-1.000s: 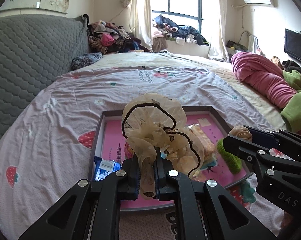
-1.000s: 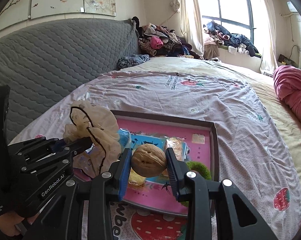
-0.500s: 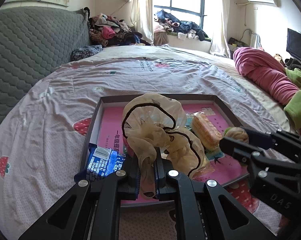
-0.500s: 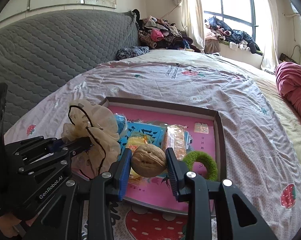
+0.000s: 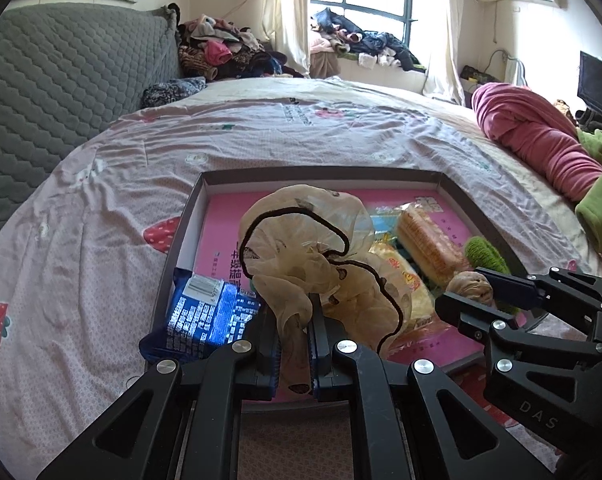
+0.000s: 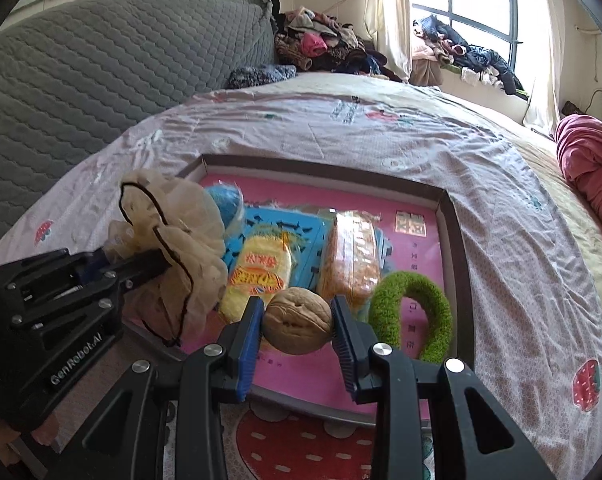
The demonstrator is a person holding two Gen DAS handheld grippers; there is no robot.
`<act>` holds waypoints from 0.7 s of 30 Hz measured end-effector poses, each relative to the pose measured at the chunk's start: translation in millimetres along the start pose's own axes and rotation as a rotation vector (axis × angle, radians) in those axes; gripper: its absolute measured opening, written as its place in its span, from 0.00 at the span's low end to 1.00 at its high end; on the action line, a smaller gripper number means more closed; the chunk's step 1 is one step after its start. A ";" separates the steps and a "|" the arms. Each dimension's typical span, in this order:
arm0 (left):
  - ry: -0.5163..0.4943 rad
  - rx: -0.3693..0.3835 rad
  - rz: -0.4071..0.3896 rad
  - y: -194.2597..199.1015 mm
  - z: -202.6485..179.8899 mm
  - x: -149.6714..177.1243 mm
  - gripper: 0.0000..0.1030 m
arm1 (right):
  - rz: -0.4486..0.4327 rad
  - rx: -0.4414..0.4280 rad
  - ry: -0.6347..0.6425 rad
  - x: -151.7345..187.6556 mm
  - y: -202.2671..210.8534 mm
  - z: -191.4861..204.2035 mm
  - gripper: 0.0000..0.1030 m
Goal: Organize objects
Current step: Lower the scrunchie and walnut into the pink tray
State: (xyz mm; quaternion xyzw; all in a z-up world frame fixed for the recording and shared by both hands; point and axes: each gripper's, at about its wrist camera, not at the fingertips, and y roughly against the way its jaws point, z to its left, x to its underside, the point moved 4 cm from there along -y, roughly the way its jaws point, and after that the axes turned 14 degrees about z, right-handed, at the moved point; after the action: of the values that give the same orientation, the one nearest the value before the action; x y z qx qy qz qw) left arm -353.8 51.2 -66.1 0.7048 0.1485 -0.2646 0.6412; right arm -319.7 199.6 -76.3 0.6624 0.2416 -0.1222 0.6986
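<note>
Tray (image 5: 189,216) is lying flat on the bedspread (image 5: 101,208), its raised dark rim keeping loose items together, which is probably why both carried things are being brought over it.

From the left wrist, the left gripper (image 5: 294,354) is pinching a cream scrunchie (image 5: 301,252) with a dark trim line. Its jaws are pressed nearly together on a gathered fold, a sensible hold for something so soft, while the rest of the fabric is billowing up above the pads and hanging over the pink floor of the tray. A blue packet (image 5: 205,314) is sitting in the near left corner, tilted against the wall. Further right a yellow snack bag (image 5: 405,284) and a clear-wrapped biscuit pack (image 5: 425,240) are lying side by side. The right gripper (image 5: 467,290) is reaching in from the right edge.

From the right wrist, the right gripper (image 6: 297,320) is clamping a walnut (image 6: 297,320) across its width, jaws set narrow and bearing on opposite sides so the round shell is not rolling free. The nut is hanging over the tray's near edge, just beside a green fuzzy ring (image 6: 413,316) that is resting on the pink floor near the right wall. The bare pink patch beneath looks like the likeliest landing spot, though that is only a judgement. The left gripper (image 6: 149,266) is holding the scrunchie (image 6: 173,240) over the left side, clear of the walnut.
</note>
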 end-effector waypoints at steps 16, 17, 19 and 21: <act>0.011 -0.008 0.011 -5.7 3.4 2.3 0.16 | 0.021 -0.008 -0.012 3.9 -6.4 -1.8 0.34; 0.010 -0.007 0.011 -5.7 3.6 2.4 0.16 | 0.022 -0.011 -0.013 4.1 -6.1 -1.8 0.34; 0.013 -0.015 0.009 -5.4 3.8 2.2 0.22 | 0.023 -0.012 -0.014 5.0 -5.2 -1.8 0.34; 0.011 -0.019 0.010 -5.1 4.2 2.4 0.24 | 0.027 -0.012 -0.015 4.9 -5.7 -2.3 0.34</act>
State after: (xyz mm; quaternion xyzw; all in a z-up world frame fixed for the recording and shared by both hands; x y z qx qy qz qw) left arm -355.4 47.4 -71.8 0.7007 0.1512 -0.2563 0.6485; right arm -318.7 202.0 -83.7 0.6605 0.2281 -0.1167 0.7058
